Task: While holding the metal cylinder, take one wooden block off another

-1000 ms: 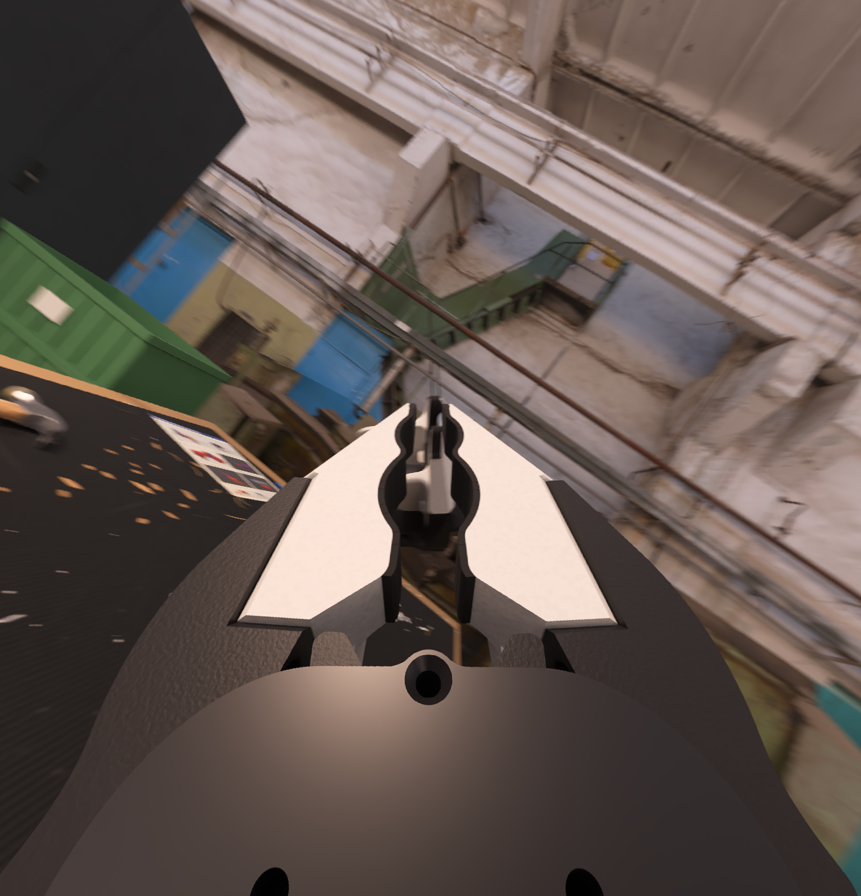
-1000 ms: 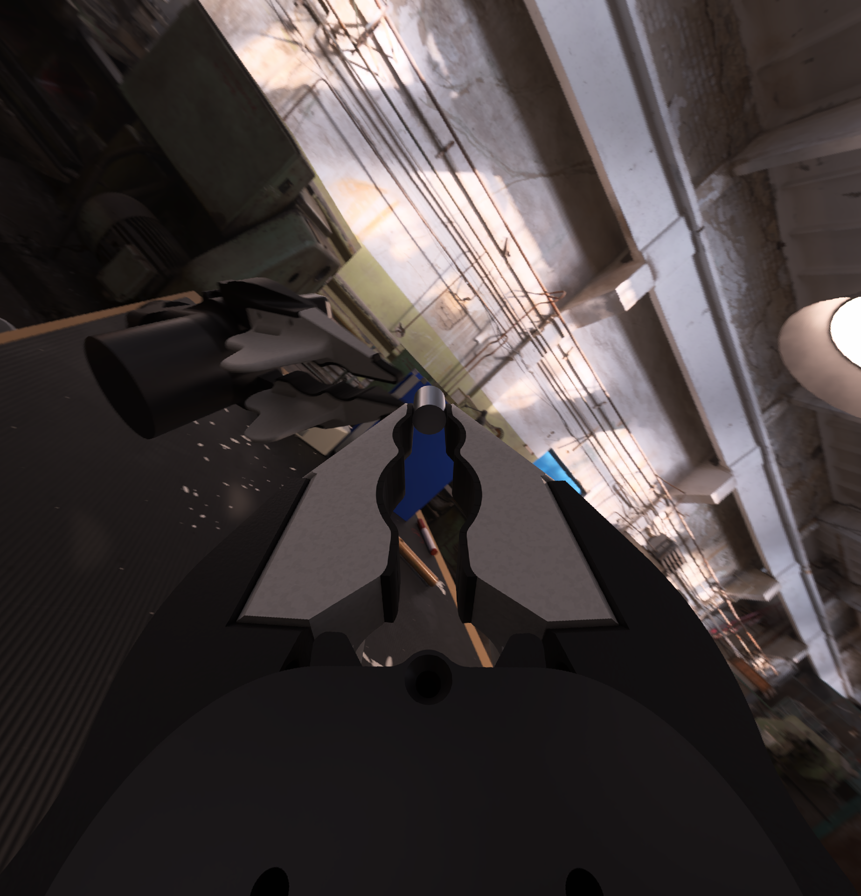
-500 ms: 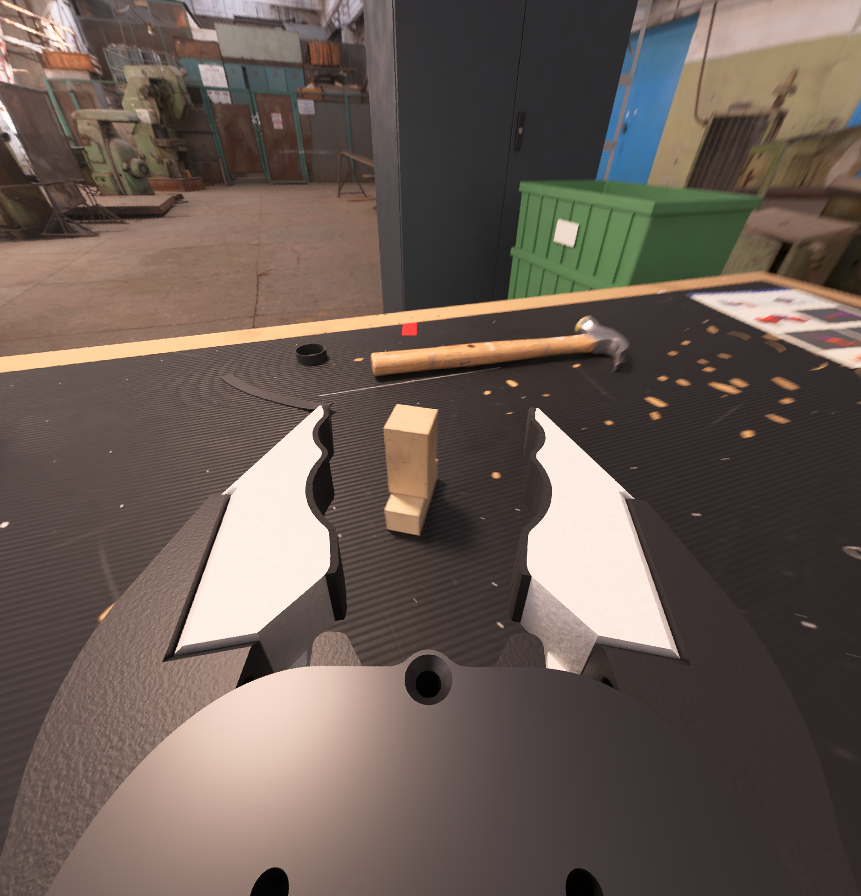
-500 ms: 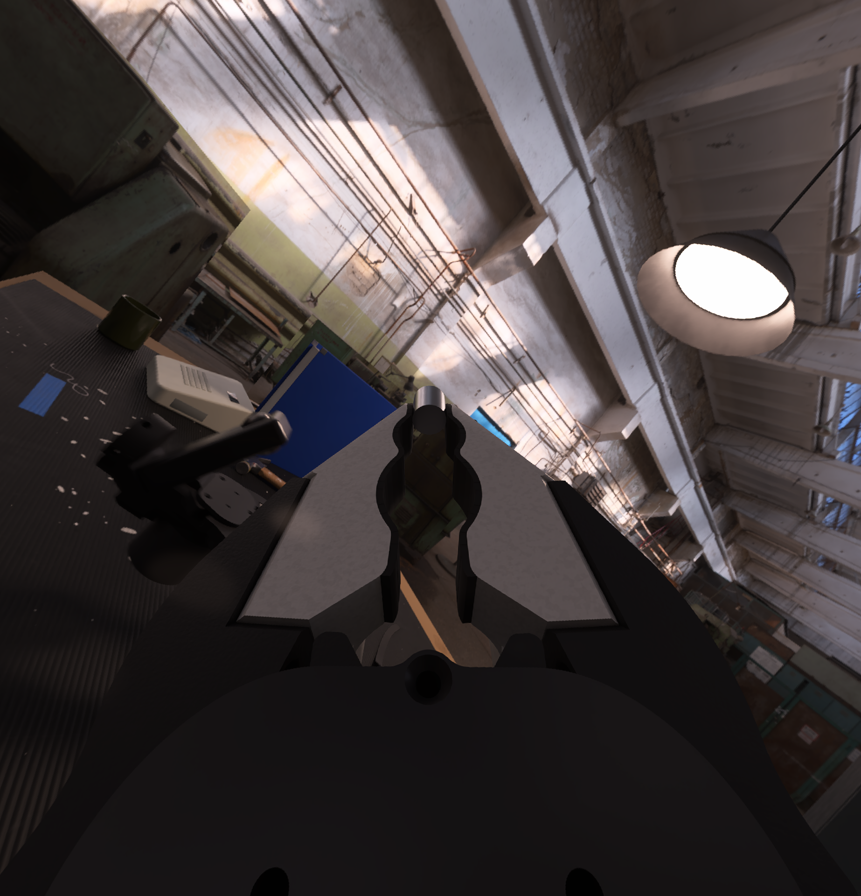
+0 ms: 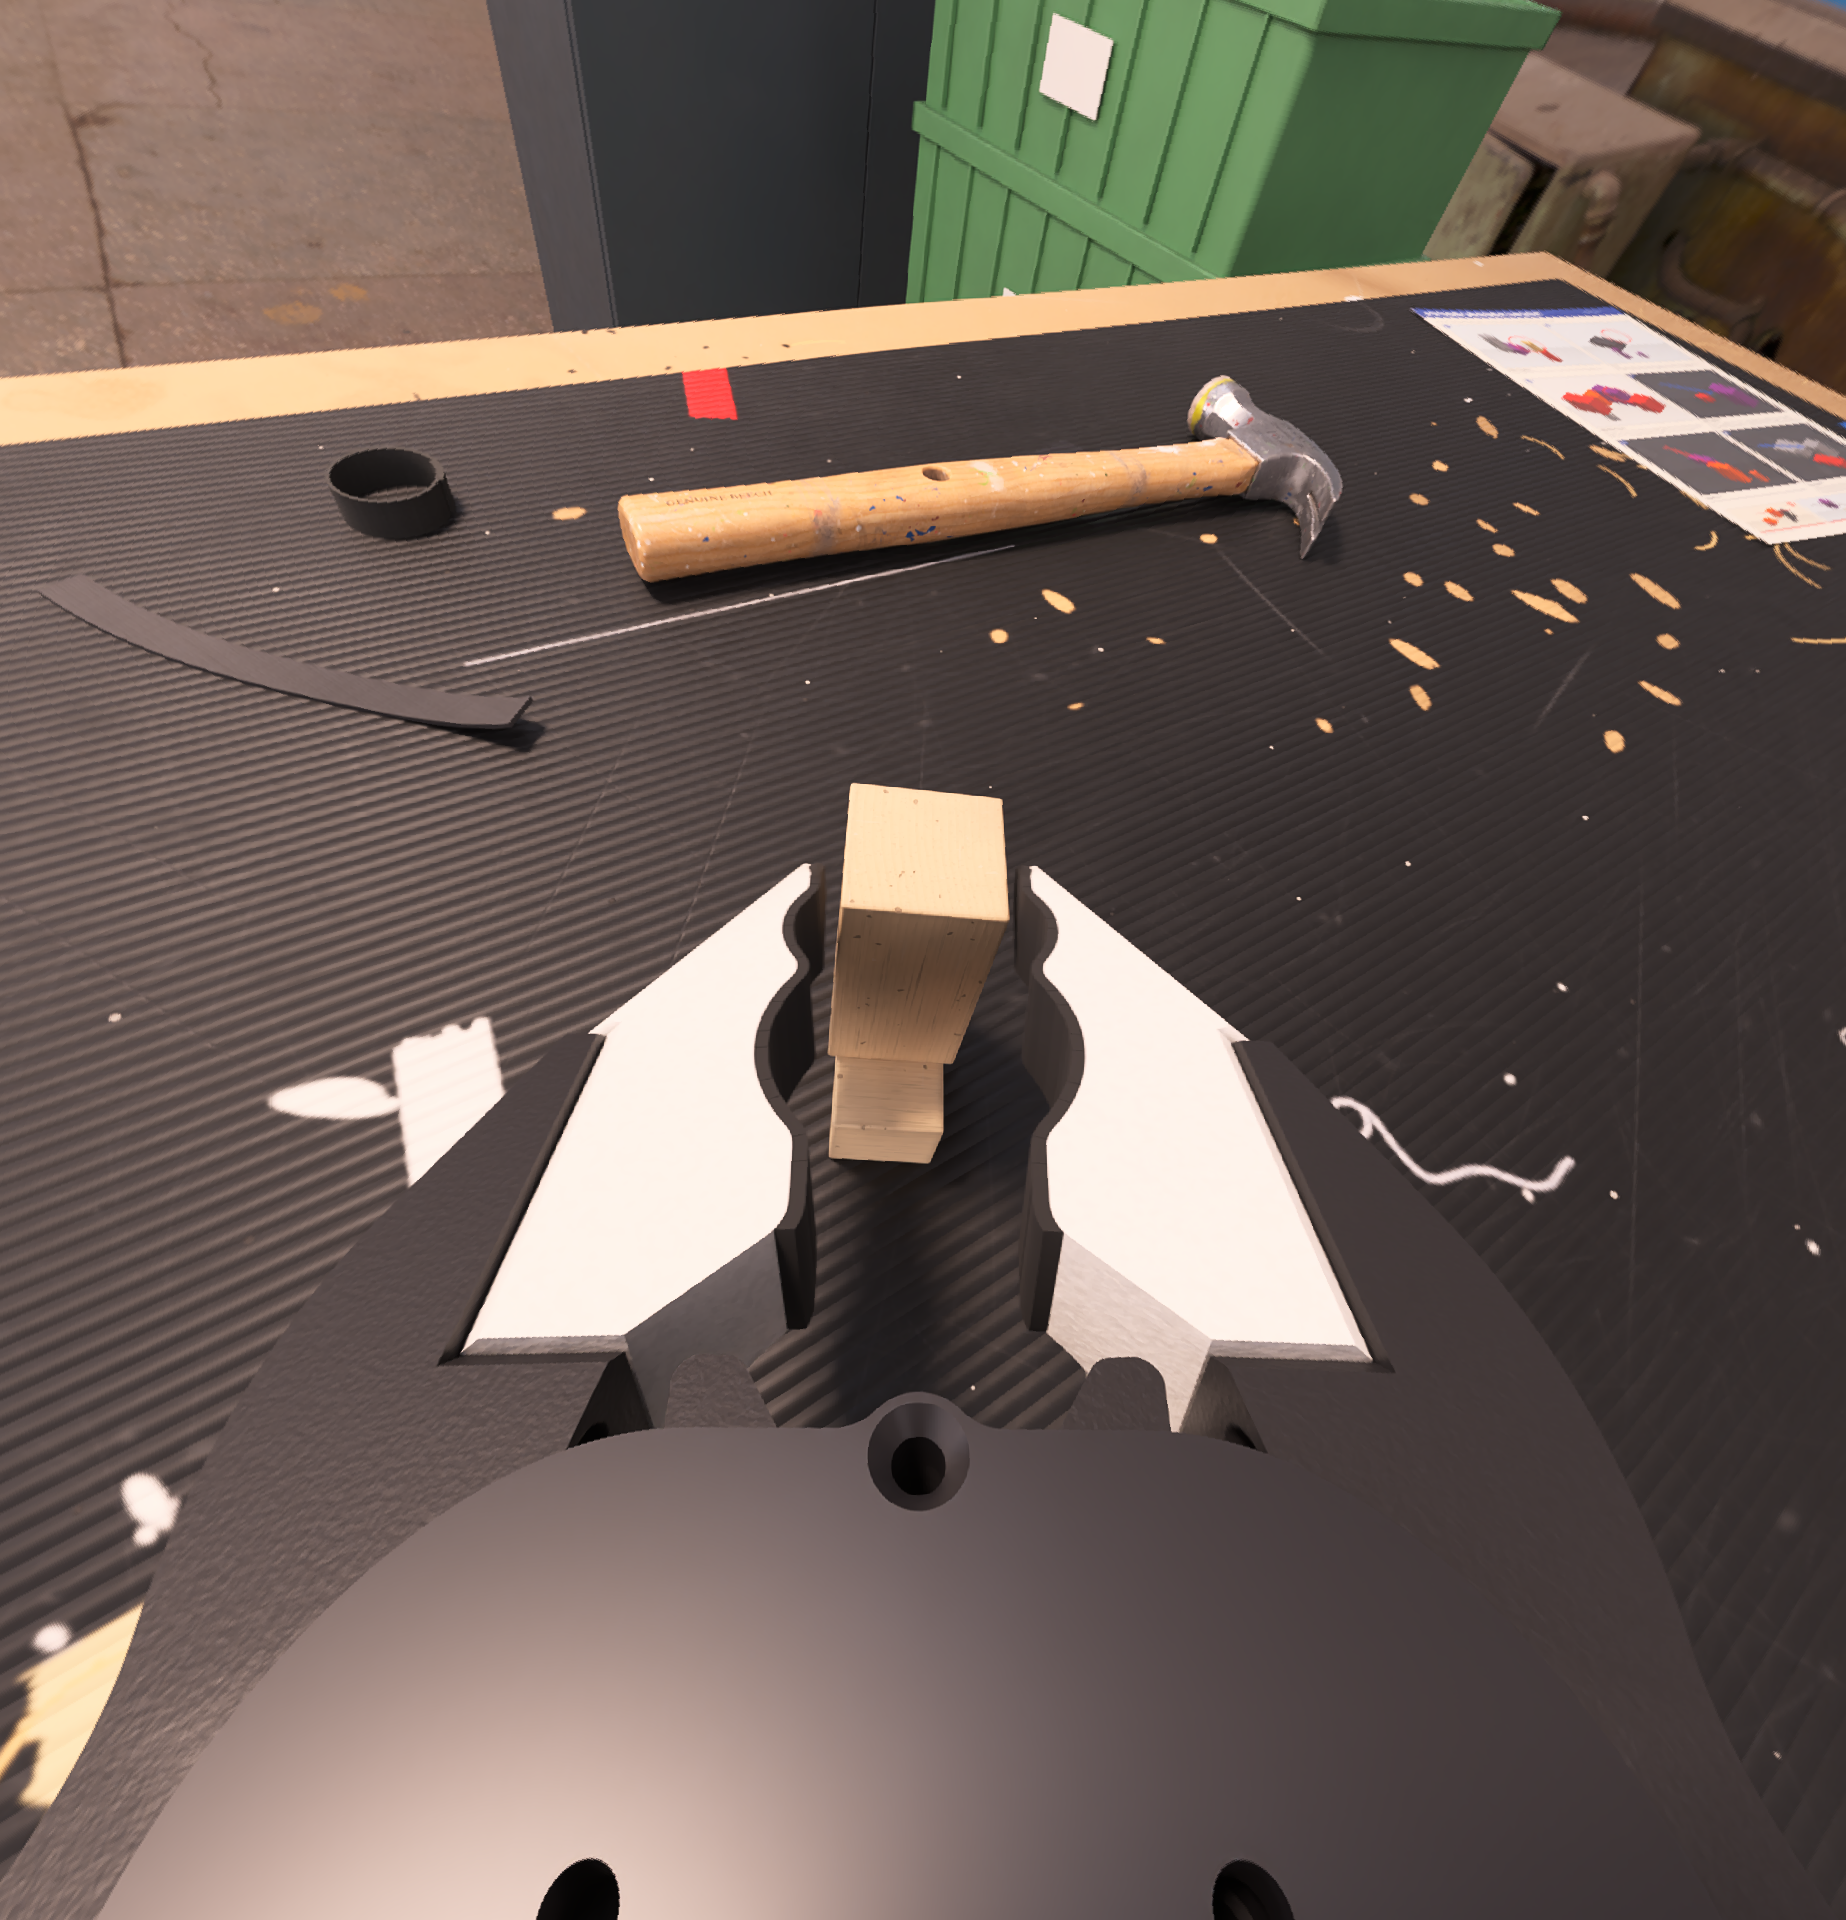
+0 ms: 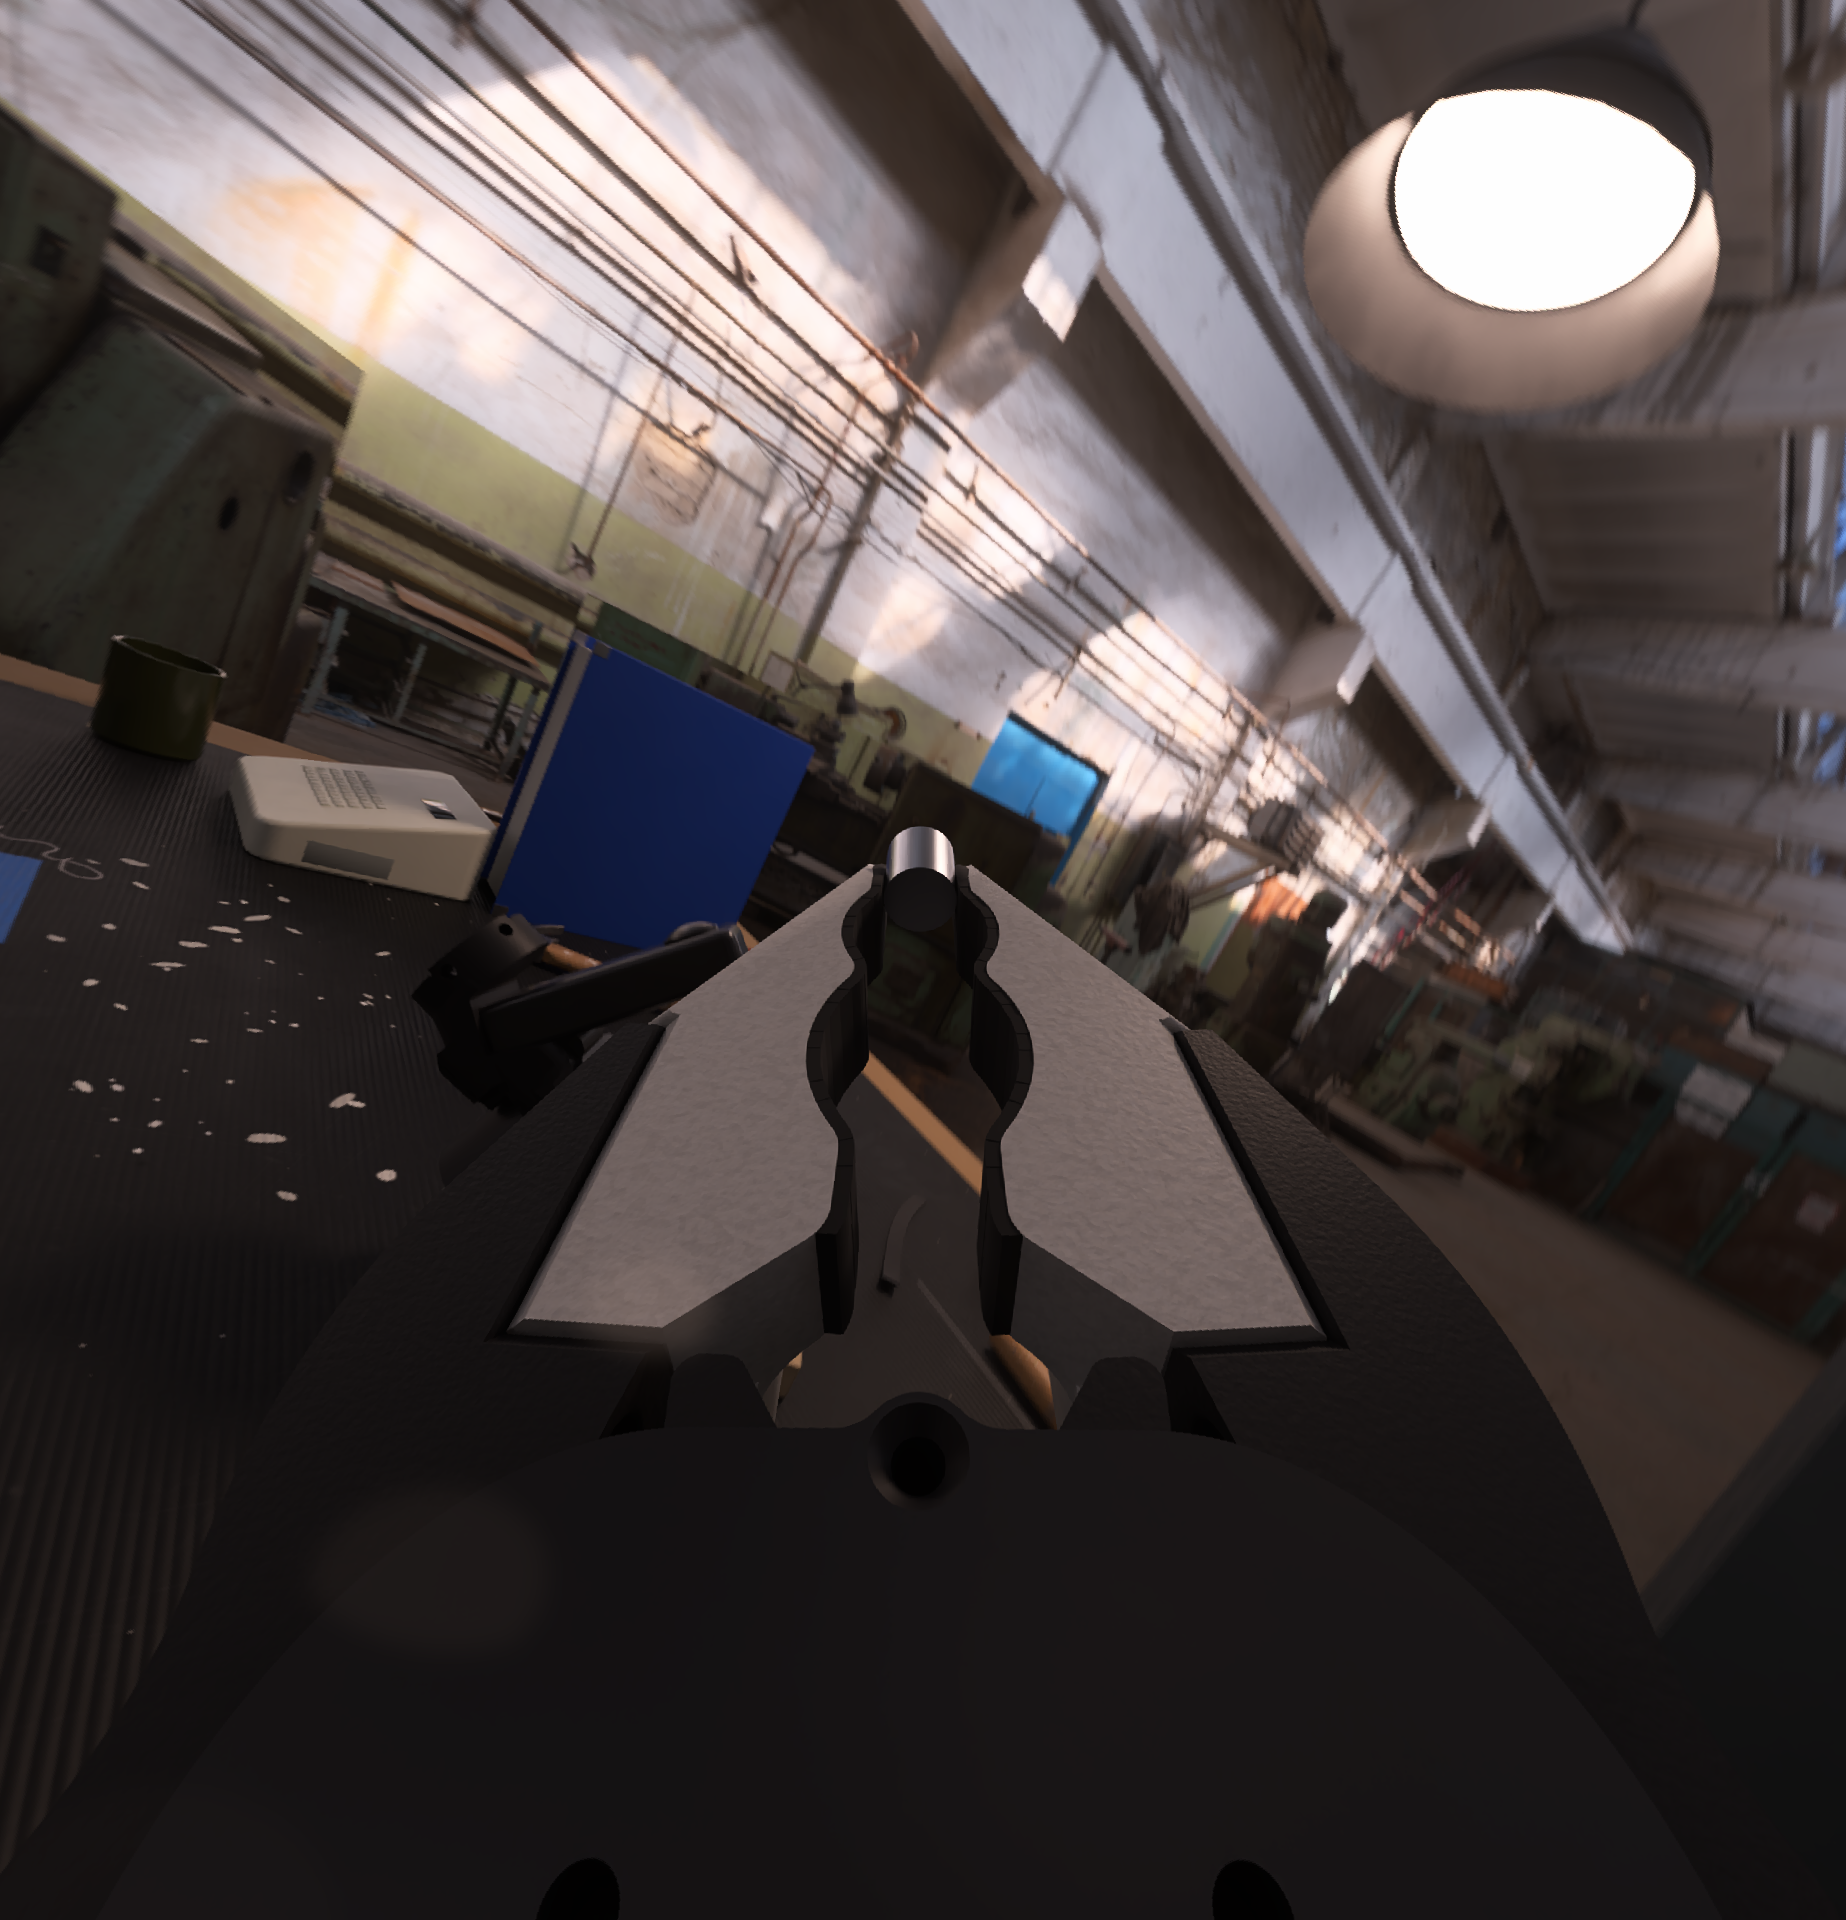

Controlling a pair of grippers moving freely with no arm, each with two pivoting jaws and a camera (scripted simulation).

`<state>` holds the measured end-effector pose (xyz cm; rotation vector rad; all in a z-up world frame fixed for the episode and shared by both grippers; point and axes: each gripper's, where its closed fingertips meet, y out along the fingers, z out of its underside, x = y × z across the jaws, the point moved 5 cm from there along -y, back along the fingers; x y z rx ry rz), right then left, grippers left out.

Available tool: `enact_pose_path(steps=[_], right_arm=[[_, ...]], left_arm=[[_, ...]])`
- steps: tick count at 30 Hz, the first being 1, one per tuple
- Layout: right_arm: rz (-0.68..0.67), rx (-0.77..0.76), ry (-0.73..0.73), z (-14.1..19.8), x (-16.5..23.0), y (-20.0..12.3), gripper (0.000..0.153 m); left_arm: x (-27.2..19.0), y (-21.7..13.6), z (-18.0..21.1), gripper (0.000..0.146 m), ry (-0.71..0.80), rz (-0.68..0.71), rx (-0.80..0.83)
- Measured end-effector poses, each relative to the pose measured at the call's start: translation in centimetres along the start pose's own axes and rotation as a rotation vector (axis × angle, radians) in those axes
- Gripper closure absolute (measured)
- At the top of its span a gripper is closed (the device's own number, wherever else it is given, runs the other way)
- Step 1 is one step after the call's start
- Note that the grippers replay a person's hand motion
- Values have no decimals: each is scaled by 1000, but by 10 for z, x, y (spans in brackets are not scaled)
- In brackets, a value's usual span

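Two wooden blocks stand stacked on the black mat in the left wrist view: a tall upper block on a smaller lower block. My left gripper is level with the upper block, one finger close on each side, with a thin gap still showing on both sides. In the right wrist view my right gripper is shut on the metal cylinder, whose shiny end sticks out past the fingertips. It is held up and tilted towards the ceiling.
A hammer, a black ring, a black strip and a printed sheet lie beyond the blocks. A green bin stands past the table edge. The right view shows a white device, blue box, dark cup and black tool.
My left gripper swung down from pointing upward, opened wide, moved forward over the blocks and narrowed around the upper block. My right gripper kept the cylinder and turned a little.
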<state>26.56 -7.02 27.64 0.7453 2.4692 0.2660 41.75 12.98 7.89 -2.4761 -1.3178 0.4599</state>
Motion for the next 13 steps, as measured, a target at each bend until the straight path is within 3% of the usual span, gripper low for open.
enact_pose_path(steps=[4, 8, 13], right_arm=[[44, 74, 129, 20, -3, 8, 141], [53, 126, 224, 27, -3, 14, 141], [110, 172, 206, 14, -8, 12, 141]], left_arm=[[-14, -6, -15, 115, 10, 31, -42], [-61, -25, -67, 115, 10, 167, -133], [-127, -48, -119, 115, 95, 273, -186]])
